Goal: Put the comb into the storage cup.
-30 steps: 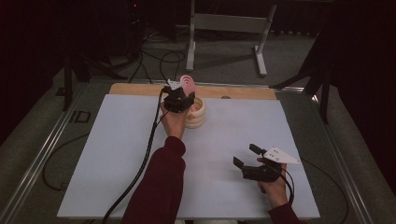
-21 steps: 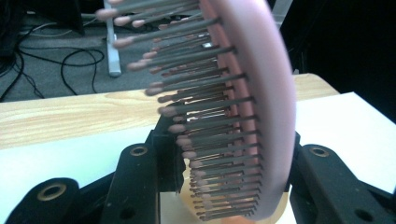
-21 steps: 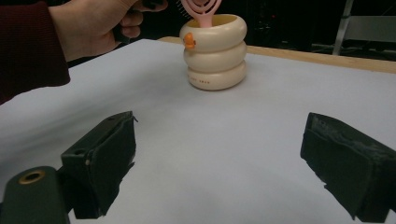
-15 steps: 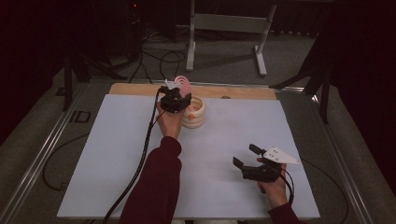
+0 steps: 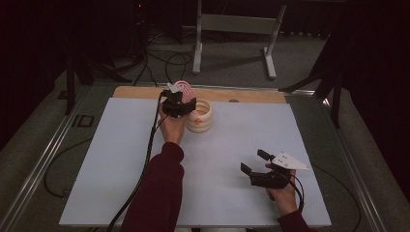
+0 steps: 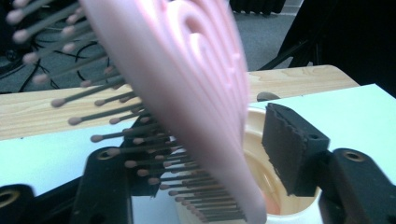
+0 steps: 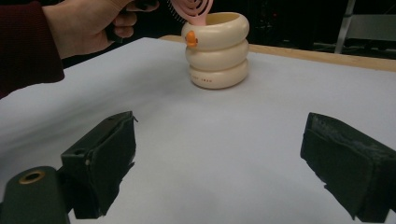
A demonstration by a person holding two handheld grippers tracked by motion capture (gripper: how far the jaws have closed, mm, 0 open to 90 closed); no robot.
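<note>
Since the earlier frame, my left gripper (image 5: 180, 98) has just been opening its jaws, and the pink plastic hairbrush with dark round-tipped bristles (image 6: 187, 93) stands between them with its lower end inside the cream ribbed three-ring plastic cup (image 5: 200, 116). My right gripper (image 5: 255, 163) has kept its place on the white table sheet (image 5: 121, 159).

From the left gripper view, I read a gap between the right-hand pad and the pink back of the brush; the bristles point toward the left-hand jaw. No pad presses on the brush, so I record these jaws as released.

From the right gripper view, I see the cup (image 7: 216, 50) whole, with a small orange figure (image 7: 191, 39) on its top ring and the brush head (image 7: 192, 11) leaning out over the rim. The cup stands well ahead of these jaws, which are spread wide with nothing between them.
</note>
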